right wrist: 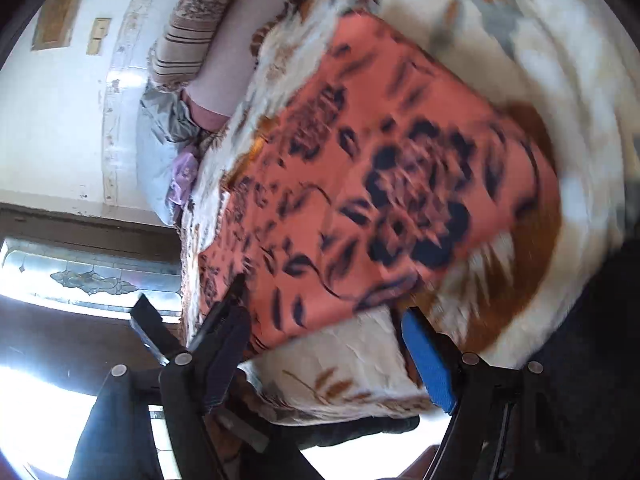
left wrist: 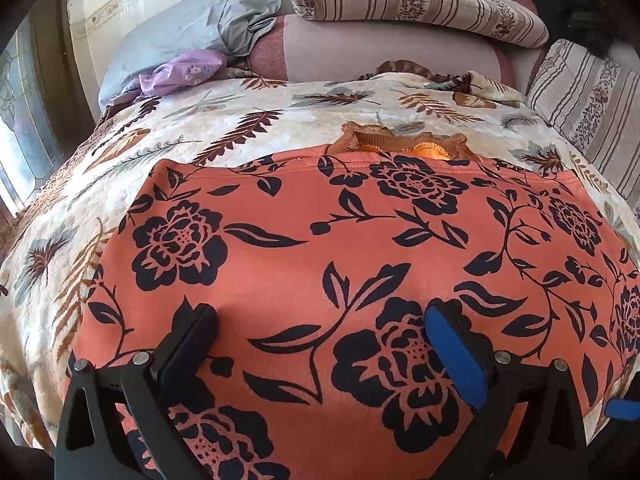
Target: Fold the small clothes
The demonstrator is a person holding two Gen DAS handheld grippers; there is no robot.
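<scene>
Garment (left wrist: 360, 240), orange with dark flowers, lies spread flat on the bed (left wrist: 248, 120), over a leaf-print quilt; a frilled waistband (left wrist: 400, 142) shows at its far edge, so the near part lies toward the viewer. Left claw (left wrist: 320, 344) hovers directly above the near part of the cloth, fingers spread wide and released, holding nothing, pointing along the bed toward the waistband and pillows (left wrist: 416, 4). Right claw (right wrist: 324, 344) is also released, its jaws apart; its view is rolled and motion-blurred, and it sits just off the garment's (right wrist: 380, 160) near corner, above bare quilt at the bed's edge. Whether either claw touches fabric cannot be told. By position the left claw is nearer to the cloth; the right would need to close in on the corner before any fold toward the waistband.
</scene>
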